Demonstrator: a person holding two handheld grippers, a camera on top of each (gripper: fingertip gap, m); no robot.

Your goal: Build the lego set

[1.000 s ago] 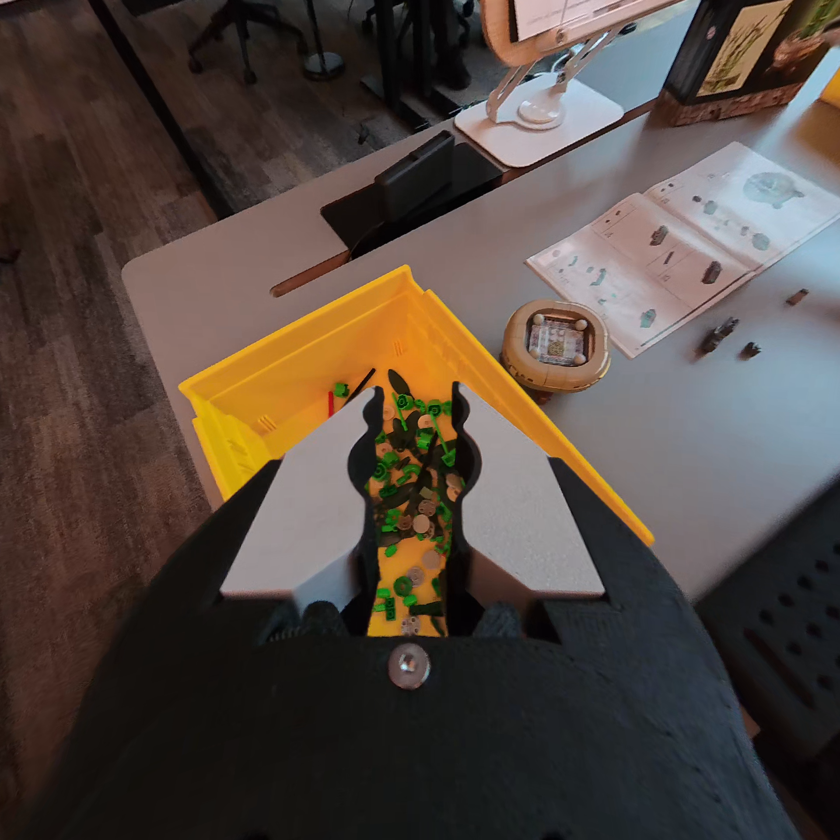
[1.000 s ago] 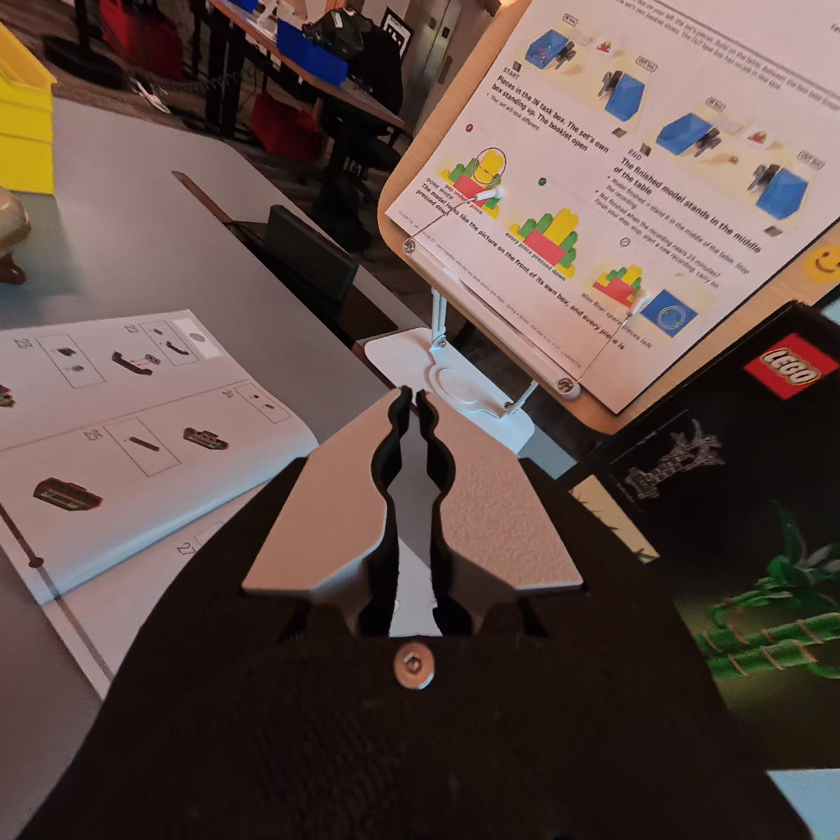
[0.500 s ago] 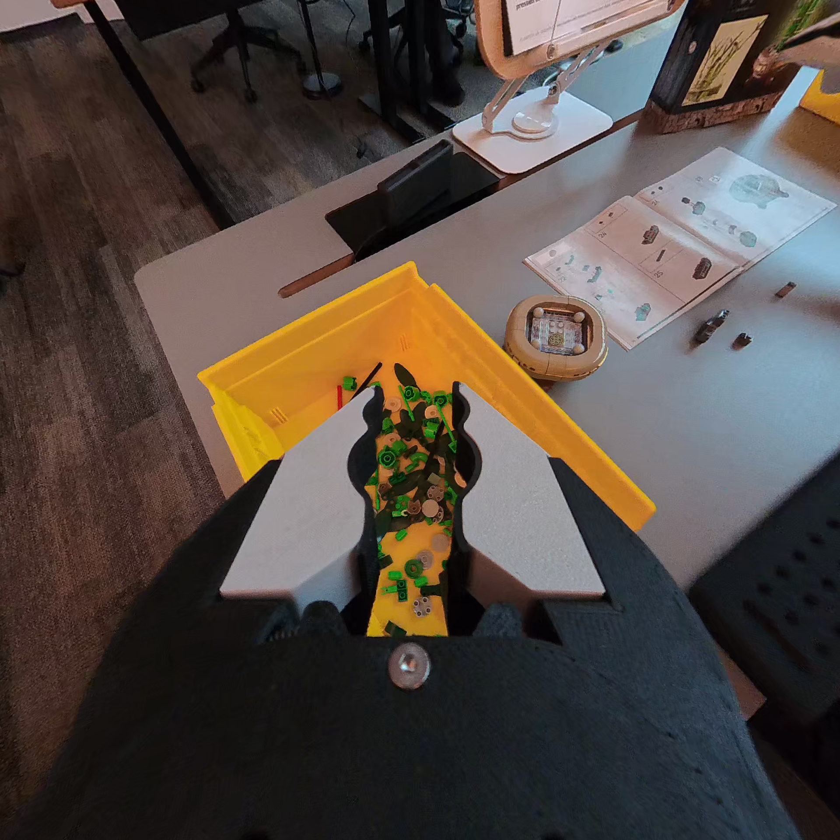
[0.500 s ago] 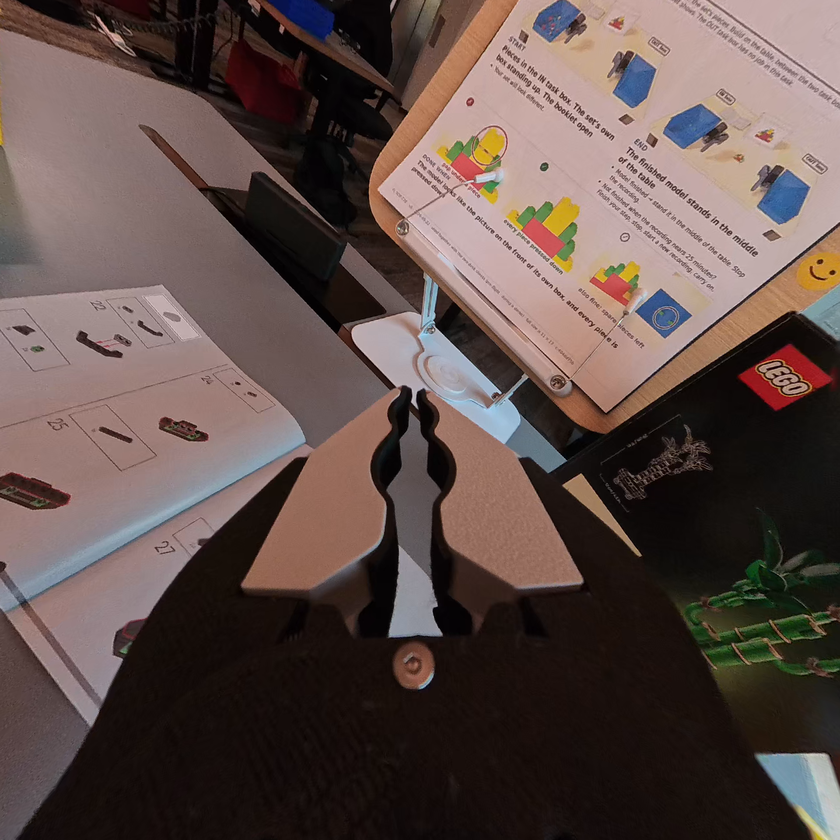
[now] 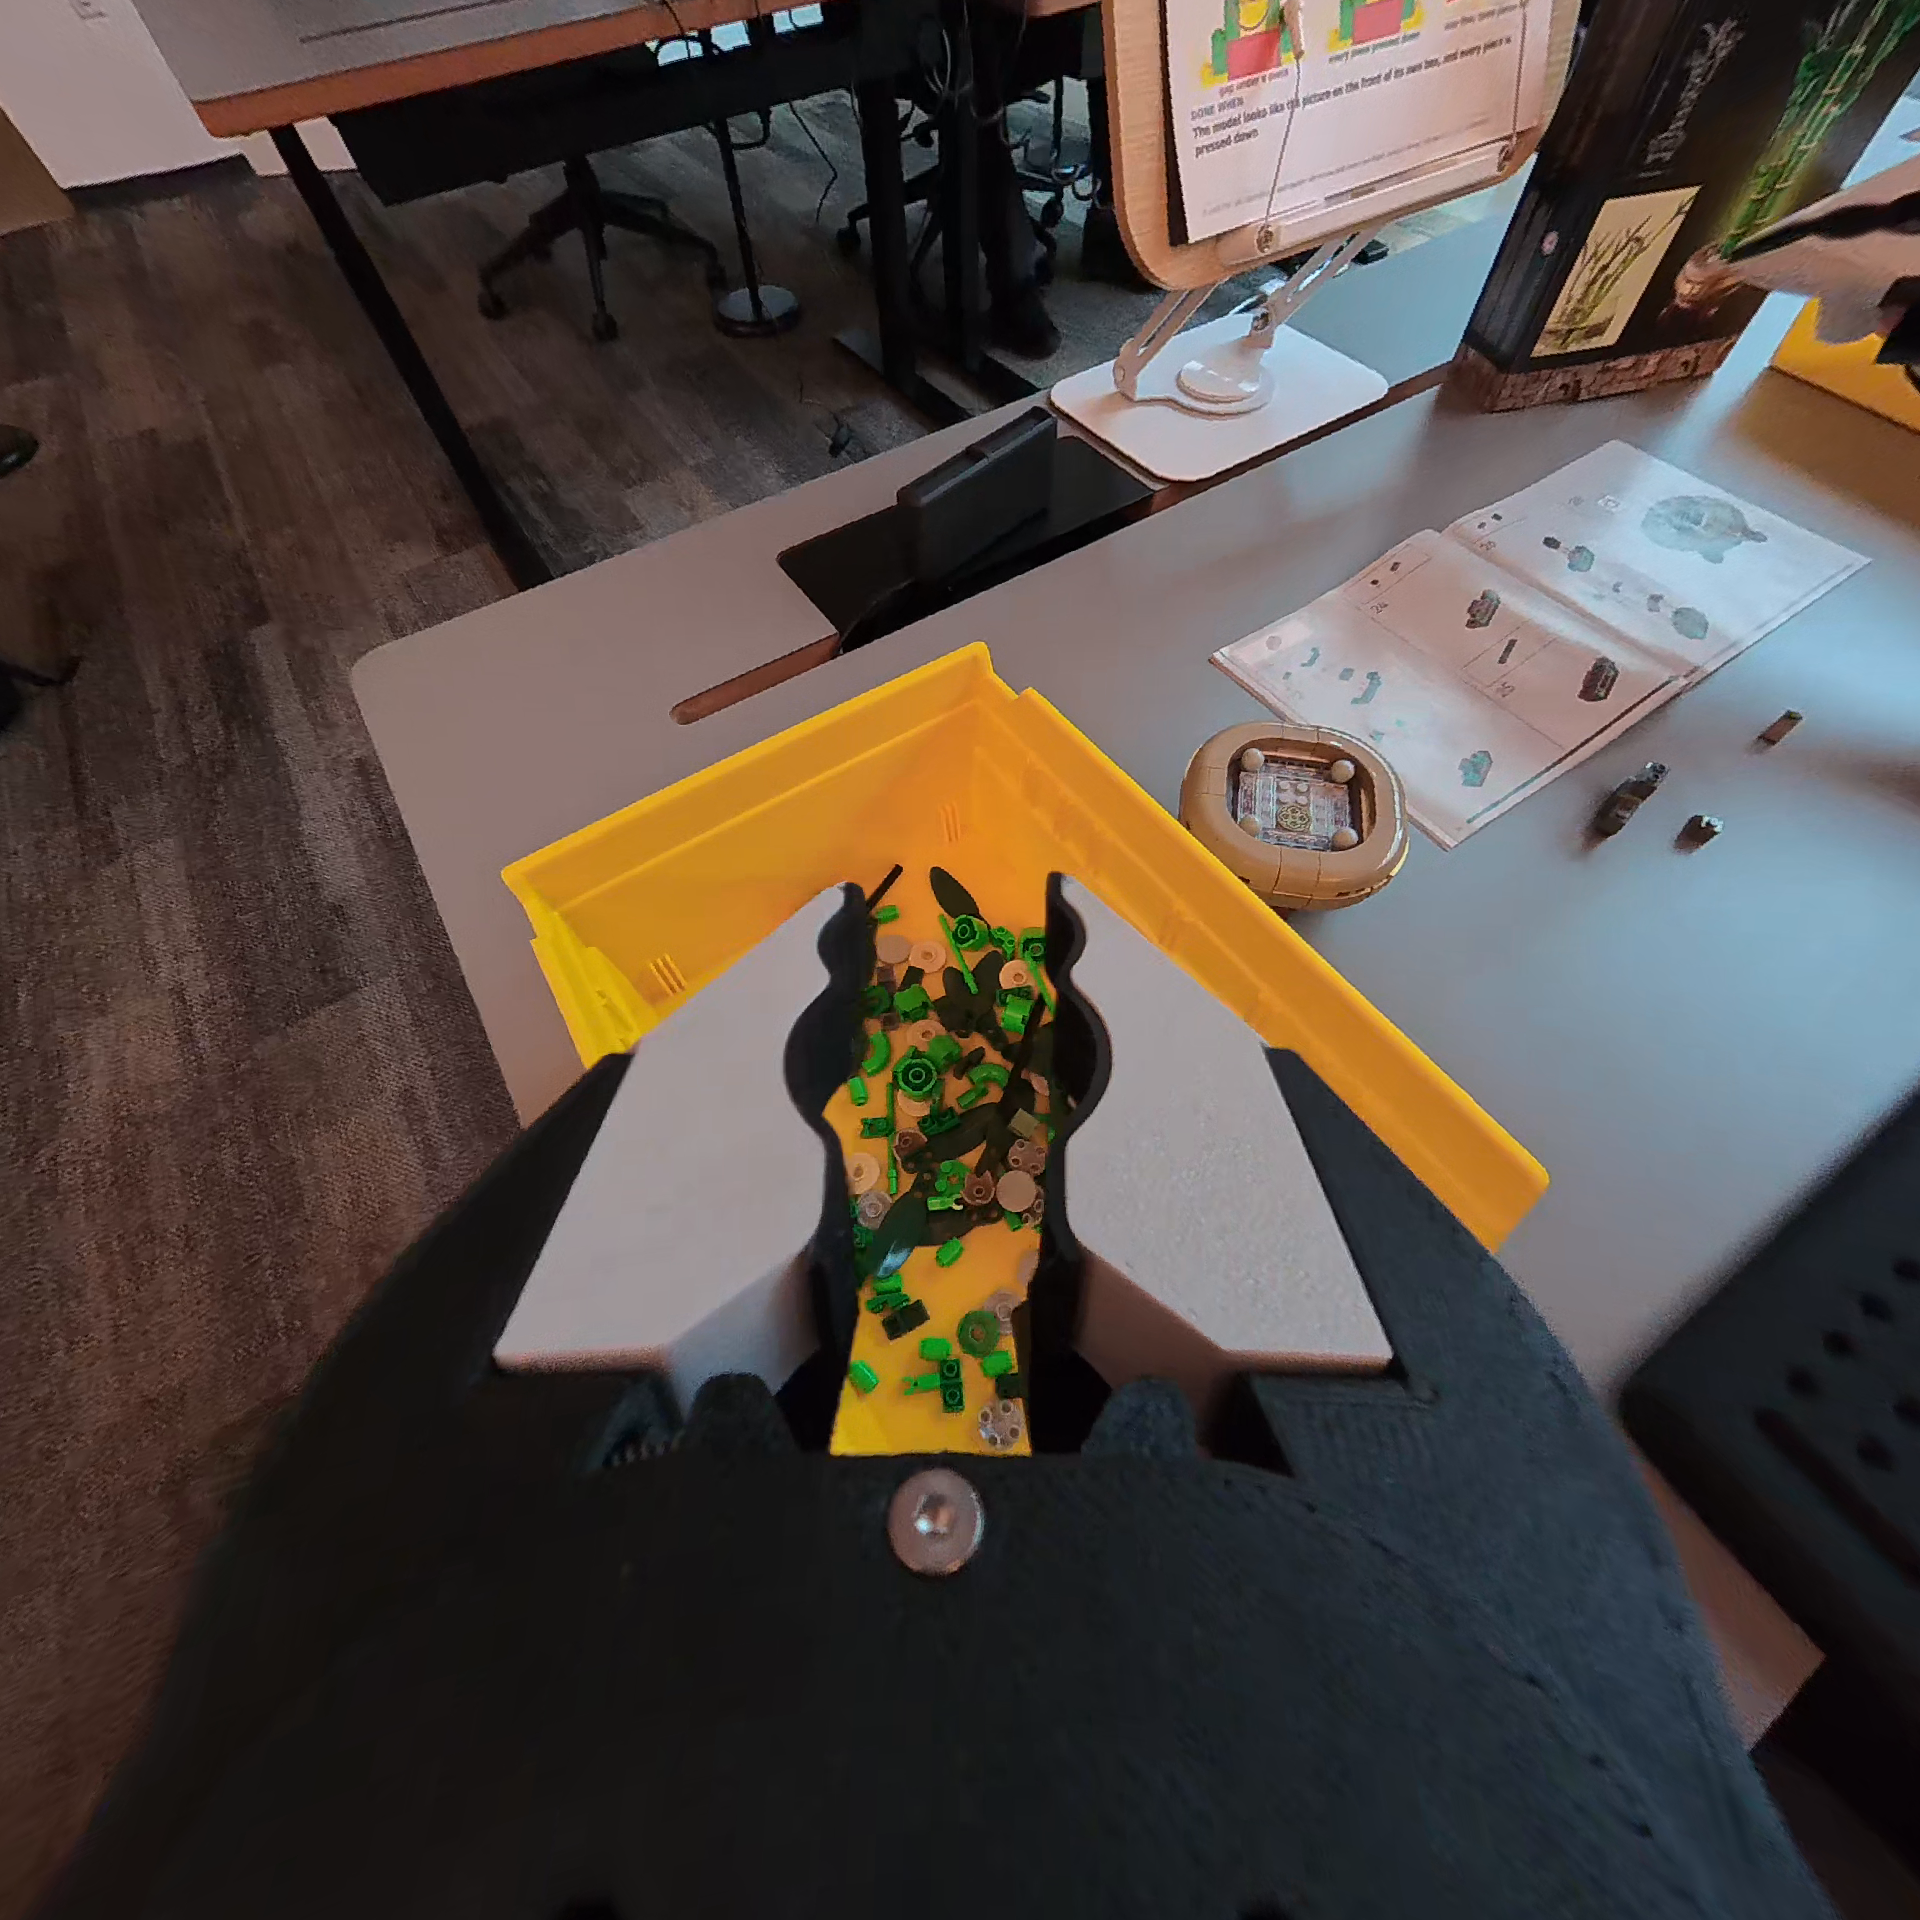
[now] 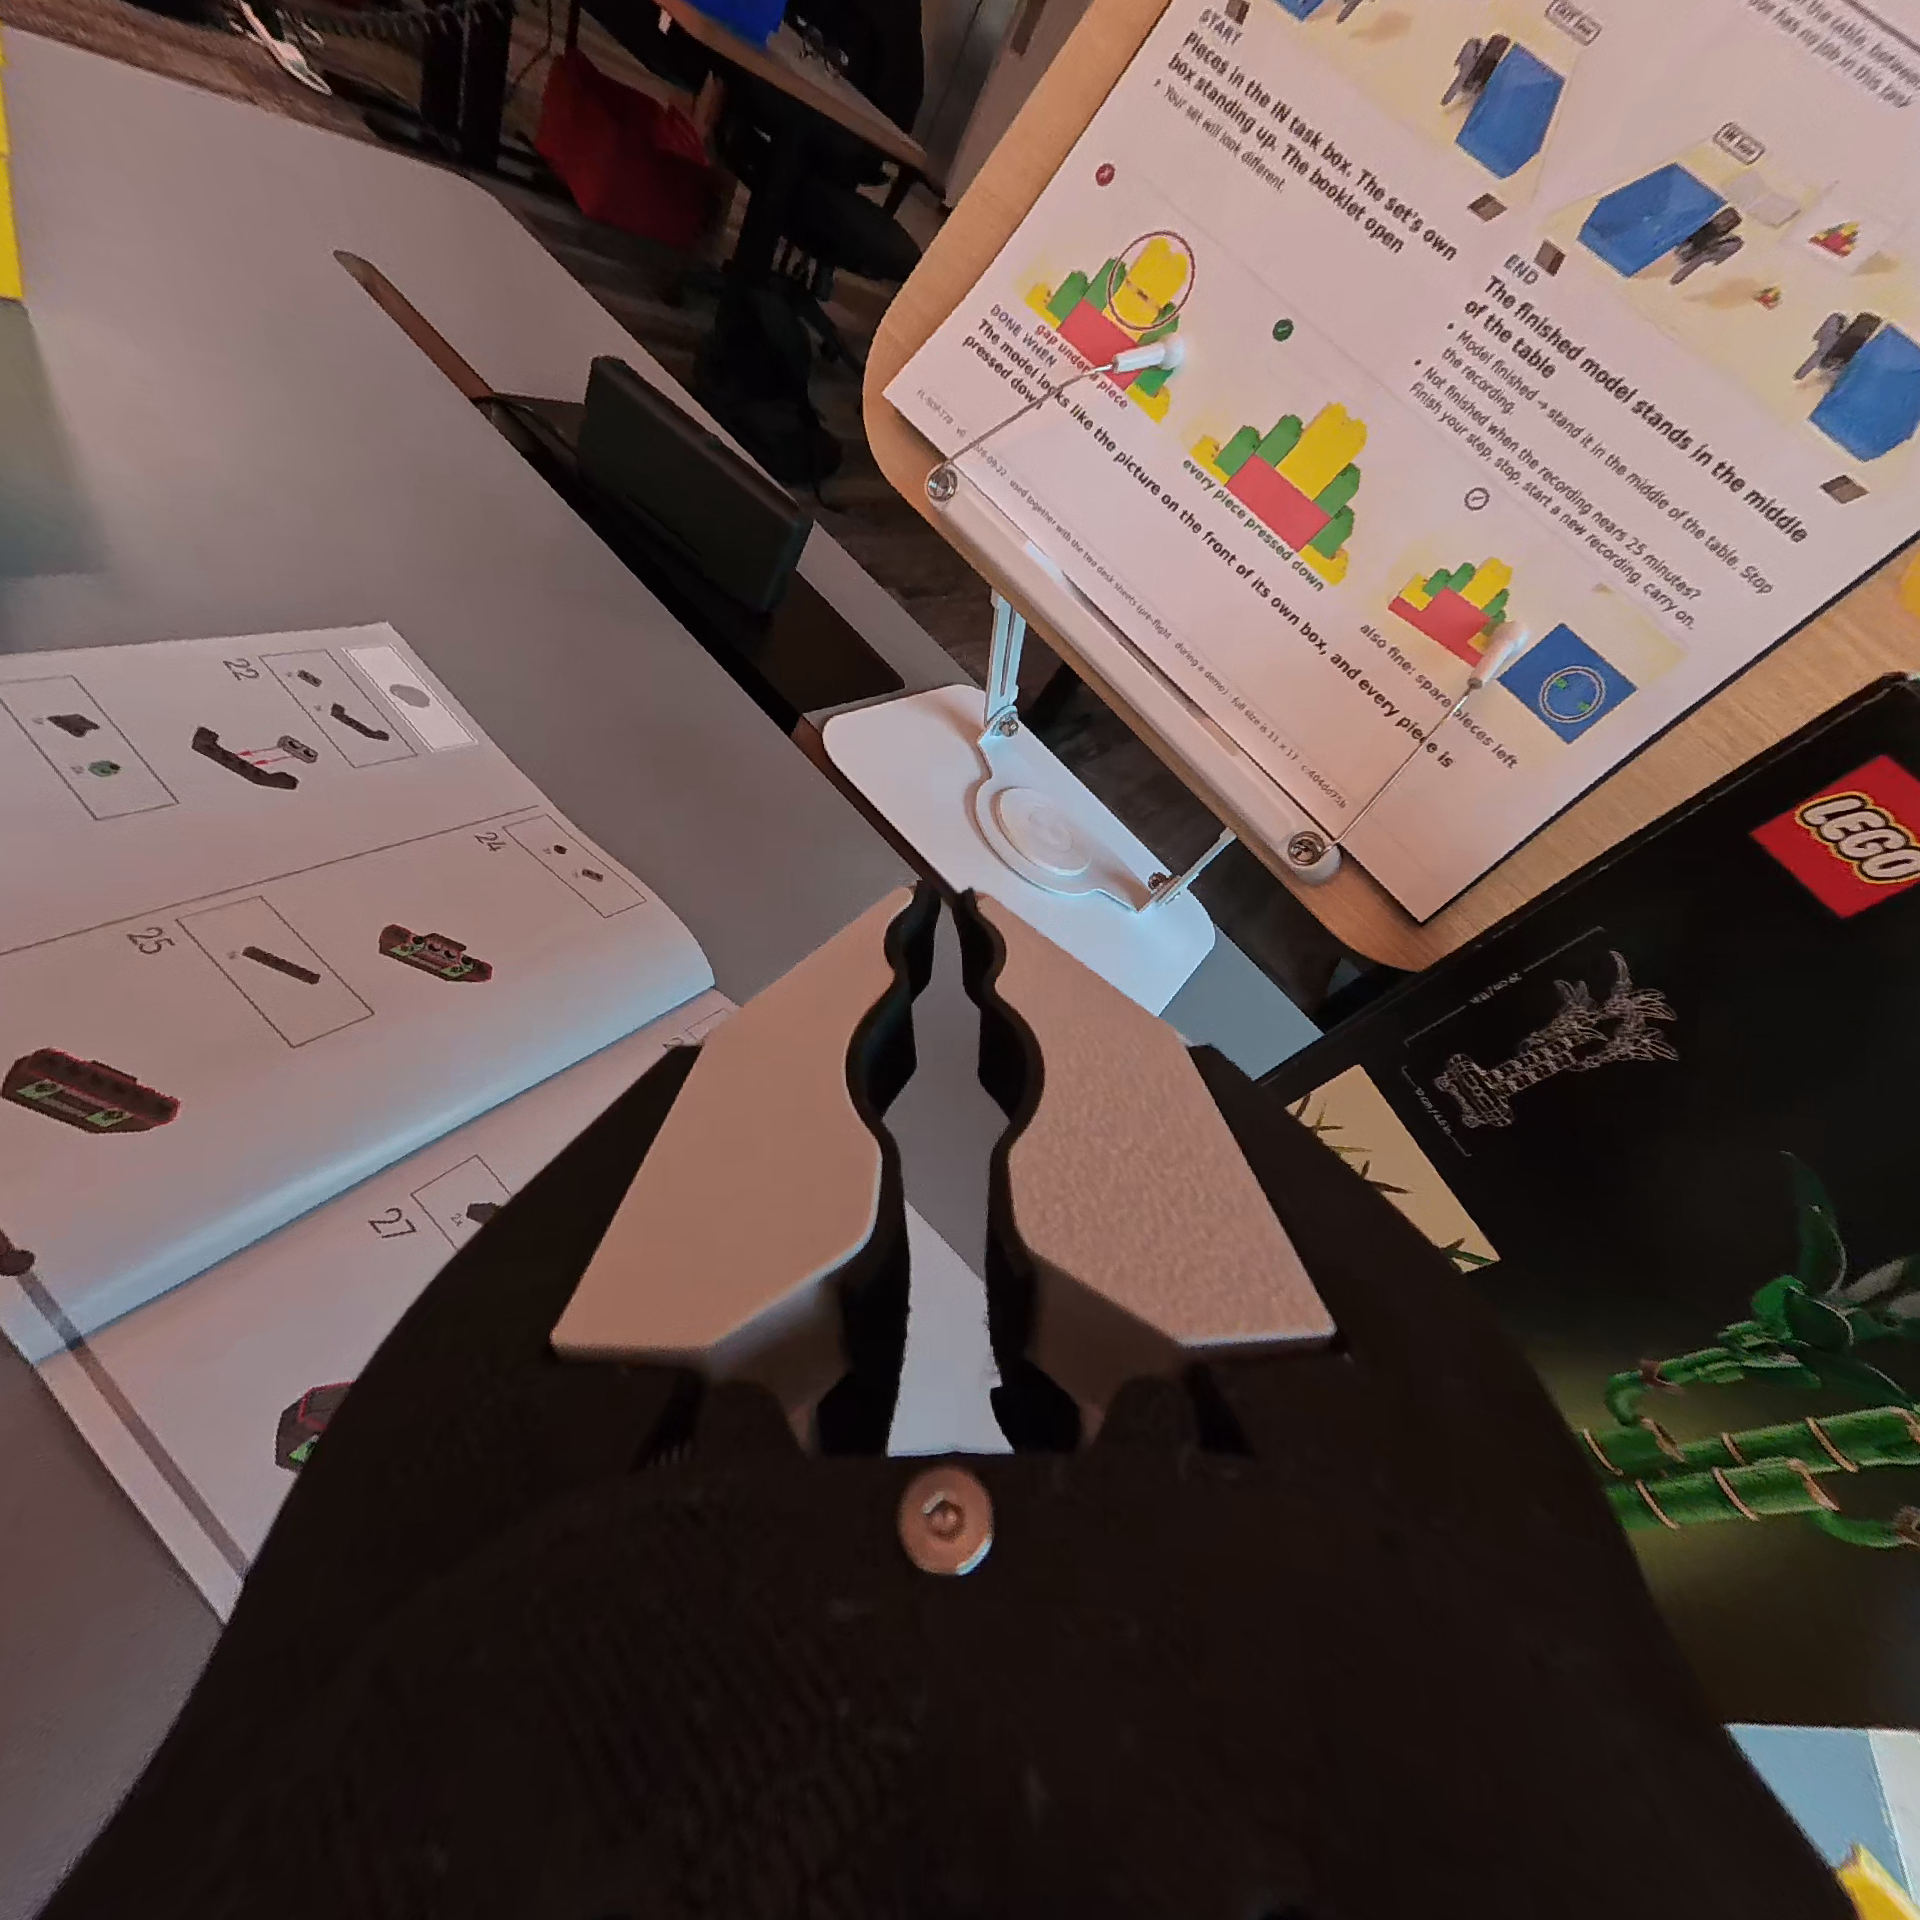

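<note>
My left gripper is open and empty, held above a yellow bin. The bin holds several loose green, dark and grey lego pieces. A round tan lego build stands on the grey table just right of the bin. Three small dark pieces lie farther right. The open instruction booklet lies behind them and also shows in the right wrist view. My right gripper is shut with nothing in it, above the booklet's right edge.
A wooden stand with a printed sheet rests on a white base at the table's back. The dark lego set box stands to its right. A black cable box sits in a table cut-out. A black perforated surface is at right. Spacing between my two grippers at the tips: around 55 centimeters. My left tips are roughly 25 centimeters from the round tan lego build.
My left gripper has risen and drawn back over the bin, still open. My right gripper has shifted a little toward the stand and box, still shut.
</note>
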